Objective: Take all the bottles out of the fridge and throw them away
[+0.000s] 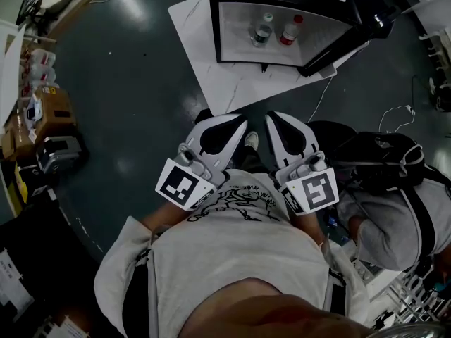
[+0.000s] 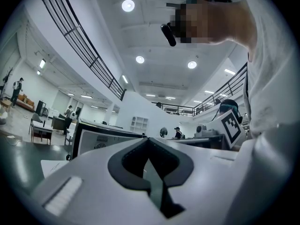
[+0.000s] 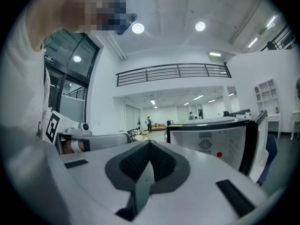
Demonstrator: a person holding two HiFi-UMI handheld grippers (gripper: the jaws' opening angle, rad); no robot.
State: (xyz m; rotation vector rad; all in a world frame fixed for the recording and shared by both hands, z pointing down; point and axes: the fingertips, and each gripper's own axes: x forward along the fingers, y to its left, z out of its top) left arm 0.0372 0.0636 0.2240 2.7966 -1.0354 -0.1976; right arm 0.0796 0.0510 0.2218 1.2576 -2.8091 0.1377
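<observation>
A small black fridge stands open on a white board on the floor, its door swung to the right. Inside it stand two bottles: a clear one with a dark label and a white one with a red cap. My left gripper and right gripper are held side by side close to my body, well short of the fridge. Both are shut with nothing between the jaws. The fridge shows ahead in the left gripper view, and the fridge with its red cap appears in the right gripper view.
A white board lies under the fridge on the dark floor. A black bag and a crouching person are at the right. Boxes and equipment sit along the left. A cable runs over the floor at the right.
</observation>
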